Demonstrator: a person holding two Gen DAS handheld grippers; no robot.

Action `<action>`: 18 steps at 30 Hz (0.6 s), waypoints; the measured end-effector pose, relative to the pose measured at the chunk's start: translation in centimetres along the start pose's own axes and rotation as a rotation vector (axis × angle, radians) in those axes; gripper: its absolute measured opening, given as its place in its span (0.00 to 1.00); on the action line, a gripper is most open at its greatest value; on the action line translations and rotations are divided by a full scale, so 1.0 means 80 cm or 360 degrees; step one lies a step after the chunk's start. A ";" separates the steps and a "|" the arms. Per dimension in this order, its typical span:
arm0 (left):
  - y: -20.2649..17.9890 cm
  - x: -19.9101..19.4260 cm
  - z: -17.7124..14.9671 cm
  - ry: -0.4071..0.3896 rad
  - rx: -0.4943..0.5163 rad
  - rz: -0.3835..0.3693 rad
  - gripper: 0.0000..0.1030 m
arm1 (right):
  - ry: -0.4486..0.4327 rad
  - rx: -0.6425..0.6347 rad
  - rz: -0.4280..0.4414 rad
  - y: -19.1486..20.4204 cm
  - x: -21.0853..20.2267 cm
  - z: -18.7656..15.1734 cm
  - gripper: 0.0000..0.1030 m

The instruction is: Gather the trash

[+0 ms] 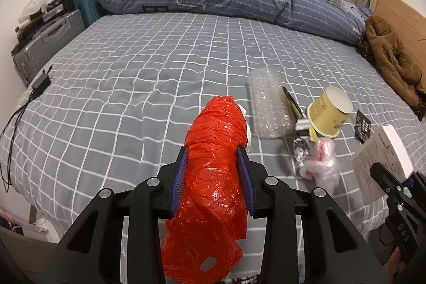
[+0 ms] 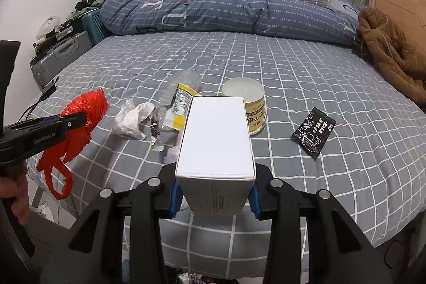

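A grey checked bed (image 2: 306, 87) carries the trash. The left gripper (image 1: 213, 167) is clamped on a red bag (image 1: 213, 172); the right gripper (image 2: 215, 193) grips a white box (image 2: 217, 140). A cup (image 2: 253, 105) lies at 1 o'clock of the box, a black sachet (image 2: 314, 132) at 3.

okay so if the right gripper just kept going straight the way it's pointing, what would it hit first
Likely the yellow tub. The right gripper is shut on the white box, whose far end points at the tub standing on the bed. Depth is hard to judge here.
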State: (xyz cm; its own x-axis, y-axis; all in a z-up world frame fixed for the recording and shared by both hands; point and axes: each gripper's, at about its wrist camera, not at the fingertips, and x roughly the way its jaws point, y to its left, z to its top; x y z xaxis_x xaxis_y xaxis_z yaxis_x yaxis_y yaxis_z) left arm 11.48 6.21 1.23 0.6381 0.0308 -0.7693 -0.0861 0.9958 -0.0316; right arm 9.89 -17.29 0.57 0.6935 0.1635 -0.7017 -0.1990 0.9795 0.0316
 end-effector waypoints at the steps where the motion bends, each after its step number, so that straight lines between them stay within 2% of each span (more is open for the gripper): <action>1: -0.001 -0.005 -0.003 -0.0003 0.0000 -0.0006 0.35 | 0.0001 -0.0001 0.0002 0.001 -0.001 -0.001 0.36; 18: -0.013 -0.049 -0.068 0.0029 0.0011 -0.0050 0.35 | 0.0003 -0.0016 0.0020 0.014 -0.044 -0.028 0.36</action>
State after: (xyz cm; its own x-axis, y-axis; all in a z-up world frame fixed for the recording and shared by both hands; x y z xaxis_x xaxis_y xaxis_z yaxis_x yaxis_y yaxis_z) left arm 4.89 4.62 0.80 0.6265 -0.0022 -0.7794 -0.0607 0.9968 -0.0516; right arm 5.65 -17.00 1.44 0.6895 0.1756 -0.7027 -0.2147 0.9761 0.0333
